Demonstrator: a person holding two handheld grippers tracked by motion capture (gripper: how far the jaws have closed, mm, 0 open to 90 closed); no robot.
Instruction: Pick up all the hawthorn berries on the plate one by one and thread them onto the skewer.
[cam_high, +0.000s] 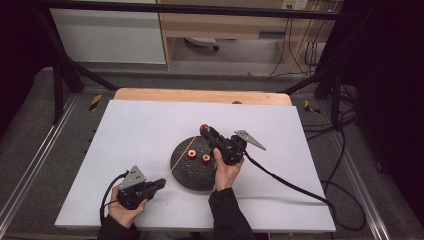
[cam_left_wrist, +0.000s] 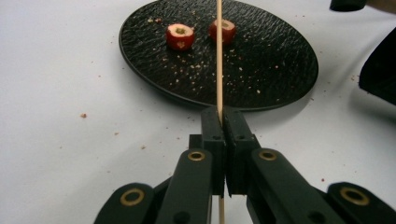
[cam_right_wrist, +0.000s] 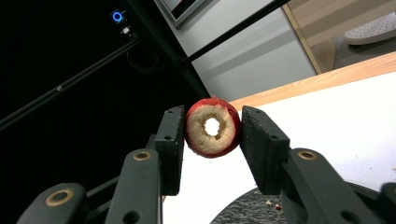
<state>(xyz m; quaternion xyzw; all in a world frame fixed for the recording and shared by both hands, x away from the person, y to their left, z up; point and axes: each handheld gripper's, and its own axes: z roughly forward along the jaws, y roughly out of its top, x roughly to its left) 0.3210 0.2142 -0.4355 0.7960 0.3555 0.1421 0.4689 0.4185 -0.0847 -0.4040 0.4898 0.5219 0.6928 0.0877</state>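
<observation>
Fruit first: a cored red fruit piece (cam_right_wrist: 213, 127), round with glossy red skin, pale crumbly flesh and a clean hole bored through its middle, sits pinched between the two pads of the right gripper (cam_right_wrist: 211, 140), held up off the table with its cut face turned back toward the gripper's own camera. In the high view that same piece (cam_high: 204, 128) shows at the tip of the right gripper (cam_high: 207, 132), just past the far rim of the plate. The left gripper (cam_left_wrist: 222, 122) has its pads pressed flat together on a thin wooden skewer (cam_left_wrist: 219, 56), a straight pale stick that runs out from between the fingertips and crosses over the plate; in the high view the skewer (cam_high: 182, 155) slants from the left gripper (cam_high: 161, 183) up across the plate's left edge. Beyond those fingertips lies the black plate (cam_left_wrist: 275, 70), round, shallow, with a rough pebbled surface scattered with pale crumbs. Two more fruit pieces rest on it: one (cam_left_wrist: 180, 36) to the left of the skewer line, its hollowed core facing up, and another (cam_left_wrist: 226, 29) partly crossed by the stick. Nothing stands between the skewer's line and those two pieces. Crumbs also dot the white tabletop (cam_high: 130, 130), smooth and matt, which lies over a wooden board (cam_high: 200, 95) whose edge shows along the far side. A black cable (cam_high: 285, 180) trails from the right gripper across the white surface and off its right edge.
</observation>
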